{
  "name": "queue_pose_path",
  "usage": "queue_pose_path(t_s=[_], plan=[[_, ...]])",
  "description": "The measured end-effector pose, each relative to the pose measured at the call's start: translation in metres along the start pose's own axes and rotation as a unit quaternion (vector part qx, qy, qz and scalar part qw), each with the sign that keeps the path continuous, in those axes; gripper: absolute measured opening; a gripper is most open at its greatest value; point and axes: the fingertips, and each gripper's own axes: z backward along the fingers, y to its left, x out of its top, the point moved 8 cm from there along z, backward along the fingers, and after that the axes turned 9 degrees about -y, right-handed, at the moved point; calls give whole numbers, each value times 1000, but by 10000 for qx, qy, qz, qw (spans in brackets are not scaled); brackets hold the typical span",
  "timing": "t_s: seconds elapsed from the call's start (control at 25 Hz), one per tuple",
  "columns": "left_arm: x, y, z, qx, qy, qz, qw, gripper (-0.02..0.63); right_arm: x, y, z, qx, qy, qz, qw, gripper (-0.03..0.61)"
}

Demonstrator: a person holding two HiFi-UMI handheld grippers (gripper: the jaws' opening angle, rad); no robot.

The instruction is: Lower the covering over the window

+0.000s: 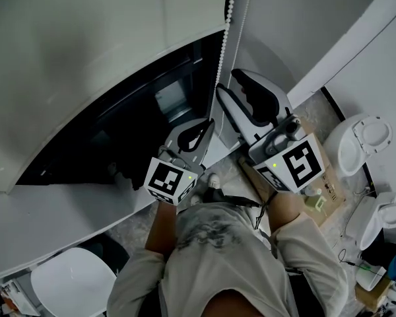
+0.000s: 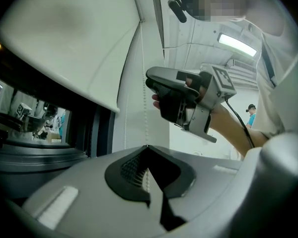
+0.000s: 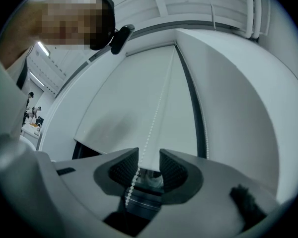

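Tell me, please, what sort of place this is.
Probably an indoor test space: a window with white roller blind and bead chain, plus what look like two toilets standing nearby.

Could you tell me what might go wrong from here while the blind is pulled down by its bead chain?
The left tool is shut on the thin bead chain only at its tips, so the beads may slip out under a pull.
The right tool is open with the chain running loose between its jaws; if the left lets go first, nothing holds the chain.
The blind covers only part of the window; a slip could stall it there.
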Motion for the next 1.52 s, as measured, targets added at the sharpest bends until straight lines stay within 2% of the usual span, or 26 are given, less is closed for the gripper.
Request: queue_pose_path(t_s=[0.2,0.52,0.6,0.64,1.08,1.52], plan=[[-22,-5,8,30,308,107,9995,7,-2,-1,-5,26,-11,-45,10000,137],[-28,-11,10,26,297,188,9994,8,-3,0,-14,80,-113,-128,9998,135],[-28,-11,10,21,292,182,9994,8,-3,1,-16,72,-115,-90,9999,55],[-28,-12,10,20,287,180,9994,8,-4,2,-17,78,-104,-87,9999,40],[-23,-14,13,-34,193,98,9998,17,-1,2,-11,-14,-95,-214,9997,25],[8,-11,20,-13,-217,103,9997,34,-35,8,3,-48,442,-395,9982,25]])
